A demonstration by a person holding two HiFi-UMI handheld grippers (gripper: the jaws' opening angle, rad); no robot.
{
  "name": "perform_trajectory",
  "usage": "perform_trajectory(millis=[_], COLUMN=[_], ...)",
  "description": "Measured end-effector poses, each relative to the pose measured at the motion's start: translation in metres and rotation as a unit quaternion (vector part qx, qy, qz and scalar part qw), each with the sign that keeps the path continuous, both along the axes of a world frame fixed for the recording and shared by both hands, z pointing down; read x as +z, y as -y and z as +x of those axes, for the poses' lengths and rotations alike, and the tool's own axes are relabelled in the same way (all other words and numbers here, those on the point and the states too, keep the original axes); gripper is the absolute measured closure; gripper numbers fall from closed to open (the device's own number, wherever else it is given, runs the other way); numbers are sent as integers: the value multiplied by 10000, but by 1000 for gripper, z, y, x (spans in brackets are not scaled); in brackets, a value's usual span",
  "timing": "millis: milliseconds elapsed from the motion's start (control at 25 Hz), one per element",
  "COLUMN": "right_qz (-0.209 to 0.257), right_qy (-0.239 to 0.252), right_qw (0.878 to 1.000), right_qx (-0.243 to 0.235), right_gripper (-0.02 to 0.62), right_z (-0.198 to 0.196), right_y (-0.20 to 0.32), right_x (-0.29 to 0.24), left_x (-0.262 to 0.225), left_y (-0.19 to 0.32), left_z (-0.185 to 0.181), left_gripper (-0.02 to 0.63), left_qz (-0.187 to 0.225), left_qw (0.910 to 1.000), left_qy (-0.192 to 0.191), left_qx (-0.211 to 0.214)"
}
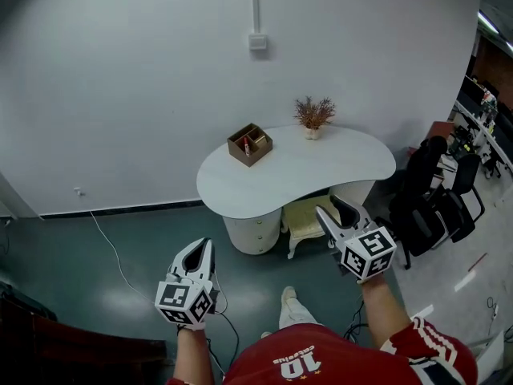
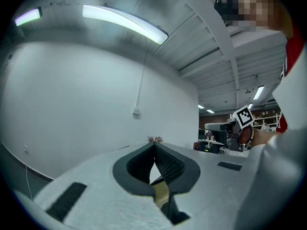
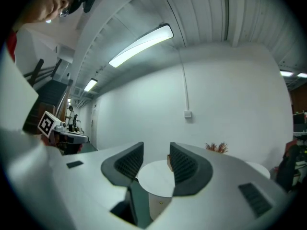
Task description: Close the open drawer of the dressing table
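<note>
Head view: left tongs [image 1: 204,245] pressed together, right tongs [image 1: 329,205] spread empty, both apart from the dressing table [image 1: 321,167].

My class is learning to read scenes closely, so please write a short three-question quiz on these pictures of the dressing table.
1. True or false: the wooden box stands on the table.
2. Which gripper's jaws stand apart? A left, B right, C neither.
3. What else stands on the table top, near the wall?
Key: 1 true. 2 B, the right gripper. 3 a small dried plant in a pot.
</note>
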State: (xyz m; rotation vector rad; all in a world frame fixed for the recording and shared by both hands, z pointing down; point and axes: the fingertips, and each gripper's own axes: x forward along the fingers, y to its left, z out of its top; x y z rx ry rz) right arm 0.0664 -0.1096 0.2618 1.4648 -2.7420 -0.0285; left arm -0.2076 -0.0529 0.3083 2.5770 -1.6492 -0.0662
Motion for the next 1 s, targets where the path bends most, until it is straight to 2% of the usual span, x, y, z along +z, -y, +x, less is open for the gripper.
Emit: perform_trajectory(millis=[80, 320, 440, 880, 1000], right_qz=[43, 70, 131, 373, 381], right_qy=[64, -127, -176, -67, -32], right_qw=[10000, 9999, 9997, 9993, 9993], right_qx=[55, -78, -55, -57, -32], right_gripper=[449, 465, 511, 537, 561], right_z=[1, -9, -10, -18, -21], right_y=[-6, -20, -26, -39, -38], right_x=[-9, -21, -27, -47, -44], left_x=[-8, -37, -47, -67, -67], left_y=[-2, -5, -6, -10, -14], left_z=[4, 15, 23, 45, 47], left_gripper=[603, 603, 603, 603, 603], left_qz=[60, 376, 471, 713, 715], left_qw=[9999, 9989, 9981, 9949, 9944], left_qy=[36, 36, 25, -21, -80], left_qx=[86, 266, 386, 718, 777])
